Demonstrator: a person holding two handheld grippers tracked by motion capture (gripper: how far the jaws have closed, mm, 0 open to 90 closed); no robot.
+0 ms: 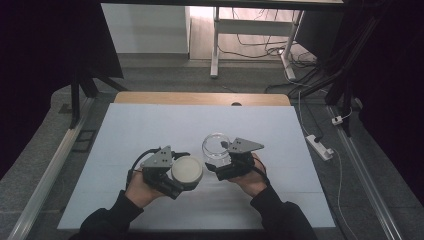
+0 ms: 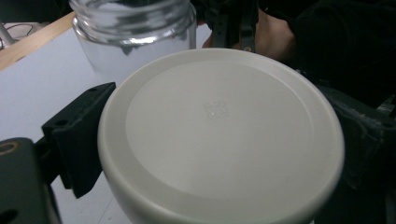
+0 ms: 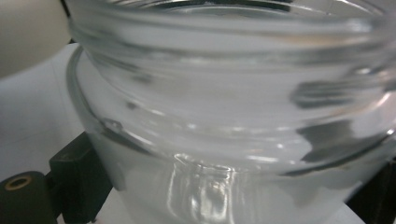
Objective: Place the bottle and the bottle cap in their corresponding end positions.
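Overhead first, high view: left gripper pinches a round white lid by its edge, lid flat face up, held just left of a clear glass jar. Right gripper sits against the near side of the jar, which stands upright on the white table. Lid and jar near each other, not touching.

Left gripper view: black fingers bear on both sides of the lid, so the grip looks firm. Jar mouth lies beyond, open, threads visible, nothing on it.

Right gripper view: jar sits between the fingers, which flank its wall below the threaded neck; pinching it, as far as I can judge.

Status, my reading: jar steadied, lid in hand, separated. Either capping is left to do (carry lid over mouth, seat, twist) or the lid is off and awaits setting down. Cannot tell which.
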